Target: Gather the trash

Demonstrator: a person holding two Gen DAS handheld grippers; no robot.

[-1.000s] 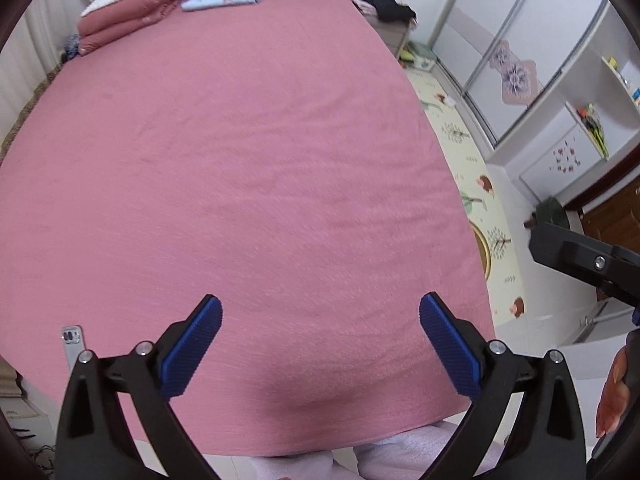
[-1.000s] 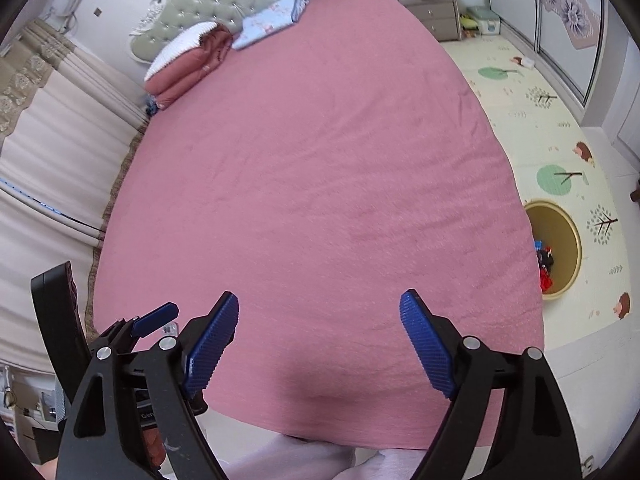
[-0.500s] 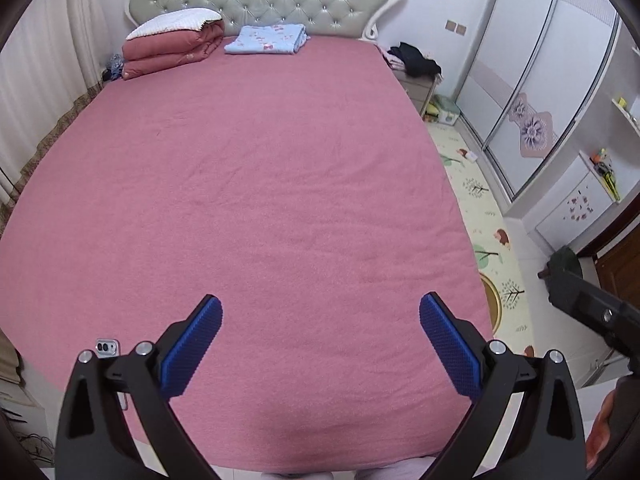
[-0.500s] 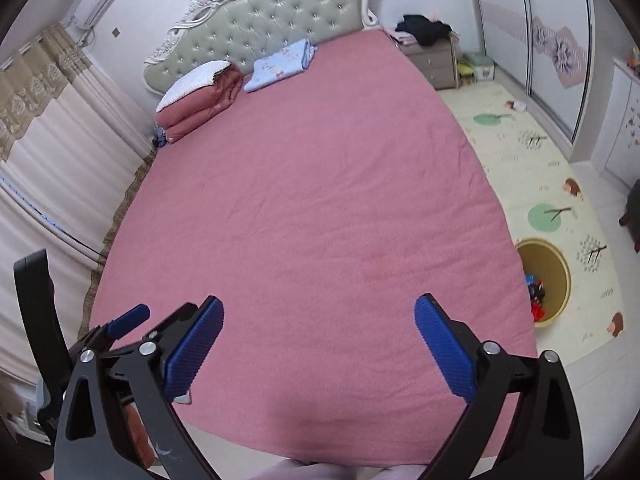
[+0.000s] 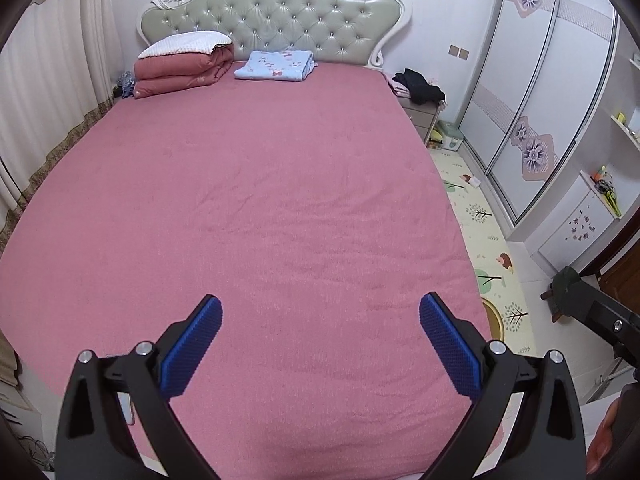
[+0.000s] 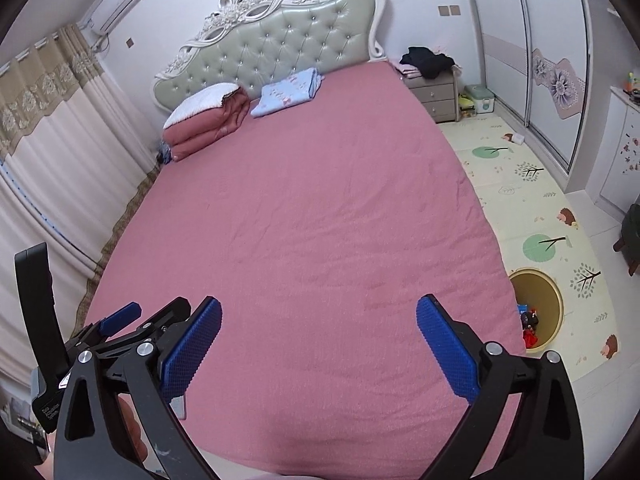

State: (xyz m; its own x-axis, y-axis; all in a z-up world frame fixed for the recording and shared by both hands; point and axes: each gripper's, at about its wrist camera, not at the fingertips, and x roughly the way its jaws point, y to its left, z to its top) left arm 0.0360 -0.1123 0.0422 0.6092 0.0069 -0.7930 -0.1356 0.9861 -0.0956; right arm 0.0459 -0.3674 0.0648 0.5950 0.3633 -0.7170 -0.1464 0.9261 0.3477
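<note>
Both grippers hang over the foot edge of the bed (image 5: 280, 200); the left gripper (image 5: 320, 344) and right gripper (image 6: 318, 344) stand released, nothing between their blue pads; the trash (image 6: 530, 320) lies in a round yellow bin (image 6: 556, 300) on the floor mat (image 6: 520, 184) beside the bed's right edge; a folded quilt (image 5: 180, 68) sits at the headboard

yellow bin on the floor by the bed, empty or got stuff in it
Not empty. The right wrist view looks down into the yellow bin on the play mat: red and dark items lie at its bottom, well below the rim.
</note>
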